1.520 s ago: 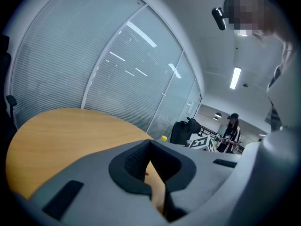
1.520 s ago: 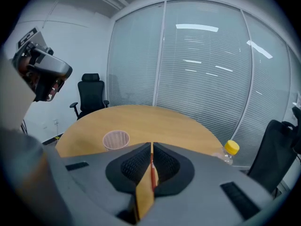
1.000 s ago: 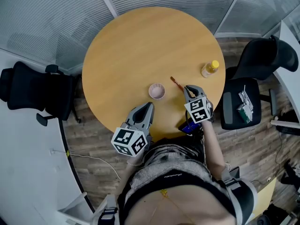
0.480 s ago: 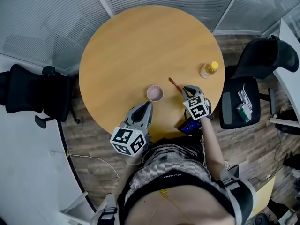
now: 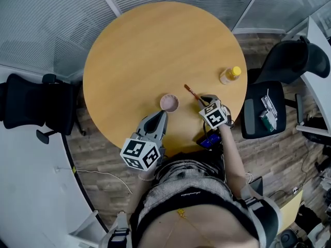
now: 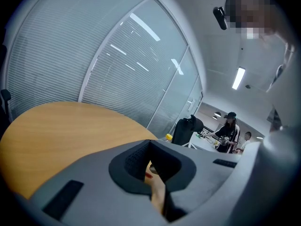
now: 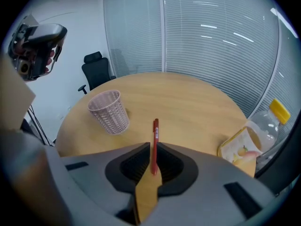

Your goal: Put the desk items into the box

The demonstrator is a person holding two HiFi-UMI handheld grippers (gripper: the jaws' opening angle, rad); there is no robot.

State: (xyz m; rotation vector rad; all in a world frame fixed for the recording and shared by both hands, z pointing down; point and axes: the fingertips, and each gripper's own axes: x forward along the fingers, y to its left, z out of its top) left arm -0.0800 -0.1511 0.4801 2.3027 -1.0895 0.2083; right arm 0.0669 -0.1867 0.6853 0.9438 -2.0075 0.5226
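Right gripper (image 5: 203,98): jaws nipped tight on the near end of a red pen (image 7: 154,135), which projects forward over the round wooden table (image 5: 155,50). A pink mesh pen pot (image 5: 169,103) stands upright just left of the pen, apart from it. Left gripper (image 5: 161,113): jaws nearly together, nothing between them, at the near table edge. A yellow-capped bottle (image 5: 230,75) stands at the right rim.
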